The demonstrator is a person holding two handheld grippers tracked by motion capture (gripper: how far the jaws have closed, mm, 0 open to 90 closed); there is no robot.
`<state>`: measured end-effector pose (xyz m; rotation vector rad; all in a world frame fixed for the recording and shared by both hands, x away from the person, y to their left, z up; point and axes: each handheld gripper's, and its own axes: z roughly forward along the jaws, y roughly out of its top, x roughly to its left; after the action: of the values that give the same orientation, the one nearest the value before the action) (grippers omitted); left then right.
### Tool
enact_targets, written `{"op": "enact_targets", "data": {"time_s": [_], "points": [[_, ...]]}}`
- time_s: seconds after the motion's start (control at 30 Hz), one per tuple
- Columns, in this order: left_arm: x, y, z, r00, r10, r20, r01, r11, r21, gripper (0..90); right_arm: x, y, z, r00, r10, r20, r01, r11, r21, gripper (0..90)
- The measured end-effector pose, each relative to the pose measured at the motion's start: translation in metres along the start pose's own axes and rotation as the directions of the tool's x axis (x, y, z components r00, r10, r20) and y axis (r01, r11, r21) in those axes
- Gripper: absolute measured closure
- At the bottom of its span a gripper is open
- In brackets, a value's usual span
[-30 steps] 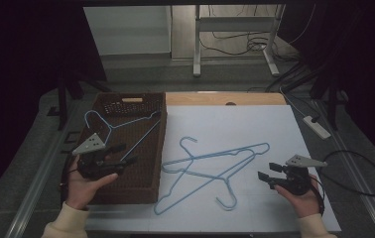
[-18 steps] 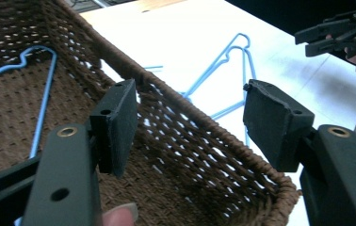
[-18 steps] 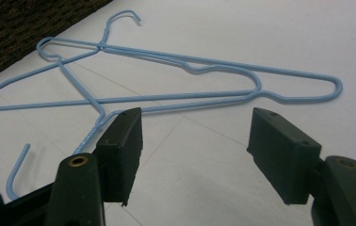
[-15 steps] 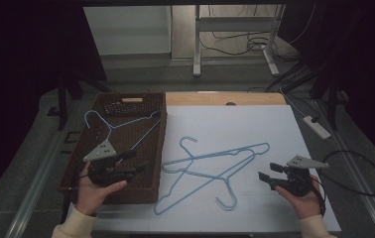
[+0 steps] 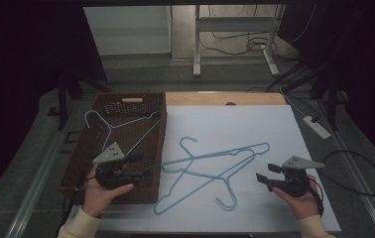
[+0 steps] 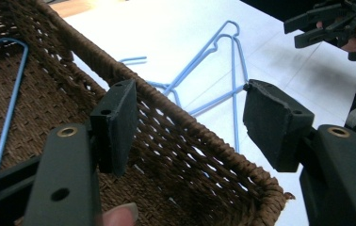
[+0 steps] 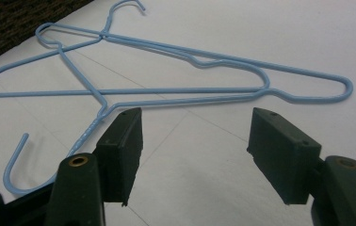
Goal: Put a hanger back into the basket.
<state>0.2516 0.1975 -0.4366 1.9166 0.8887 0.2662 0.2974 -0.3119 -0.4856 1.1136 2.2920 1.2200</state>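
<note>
Two blue wire hangers [image 5: 215,171] crossed flat on white tabletop

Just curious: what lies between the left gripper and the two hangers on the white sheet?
The basket's woven wall stands between the open left gripper and the hangers, seen in the left gripper view.

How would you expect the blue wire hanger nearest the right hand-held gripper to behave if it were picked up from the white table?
The hanger is thin wire, so it is probably light and a little springy. It lies crossed with a second hanger, so lifting it may drag that one along. Its smooth coating could slip or pivot between flat pads.
</note>
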Motion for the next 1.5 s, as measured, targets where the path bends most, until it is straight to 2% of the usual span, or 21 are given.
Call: {"op": "enact_targets", "data": {"time_s": [0.27,0.37,0.57,0.63,0.7,0.8,1.0,1.2,1.27,1.47,1.5], "points": [[-0.006,-0.001,0.005,0.9998,0.014,0.014,-0.014,0.9998,0.011,36.9,0.007,0.002,0.001,0.9994,-0.027,0.022,0.026,0.999,0.026,36.1],[-0.007,-0.002,0.009,0.9996,0.019,0.019,-0.020,0.9995,0.026,36.8,0.010,0.004,0.001,0.9993,-0.022,0.031,0.021,0.999,0.037,35.2],[-0.007,-0.003,0.011,0.9995,0.029,0.012,-0.029,0.9991,0.032,36.7,0.016,0.007,0.004,0.9991,-0.035,0.022,0.034,0.998,0.050,34.6],[-0.007,-0.002,0.010,0.9994,0.032,0.012,-0.033,0.9991,0.029,36.8,0.015,0.006,0.005,0.9994,-0.028,0.019,0.027,0.998,0.051,34.0],[-0.006,-0.002,0.010,0.9994,0.030,0.017,-0.030,0.9993,0.022,37.0,0.012,0.005,0.006,0.9999,-0.001,0.017,0.000,0.999,0.042,33.9],[-0.005,-0.002,0.009,0.9995,0.028,0.014,-0.029,0.9995,0.016,36.9,0.012,0.005,0.006,0.9998,0.007,0.019,-0.008,0.999,0.040,33.9],[-0.006,-0.004,0.010,0.9991,0.042,-0.002,-0.042,0.9988,0.025,36.6,0.019,0.011,0.006,0.9996,-0.014,0.023,0.012,0.998,0.055,33.7],[-0.007,-0.004,0.010,0.9992,0.039,-0.008,-0.038,0.9990,0.022,36.5,0.033,0.023,0.012,0.9989,-0.045,0.016,0.043,0.995,0.095,33.6],[-0.006,-0.004,0.008,0.9991,0.042,-0.009,-0.041,0.9990,0.017,36.4,0.037,0.027,0.014,0.9981,-0.059,0.019,0.056,0.991,0.126,33.4],[-0.007,-0.005,0.006,0.9988,0.043,-0.025,-0.043,0.9989,0.019,36.4,0.051,0.038,0.019,0.9982,-0.058,0.012,0.055,0.981,0.188,33.3],[-0.006,-0.005,0.006,0.9990,0.031,-0.031,-0.031,0.9993,0.019,36.4,0.052,0.038,0.021,0.9981,-0.060,0.011,0.057,0.979,0.197,33.3]]}}
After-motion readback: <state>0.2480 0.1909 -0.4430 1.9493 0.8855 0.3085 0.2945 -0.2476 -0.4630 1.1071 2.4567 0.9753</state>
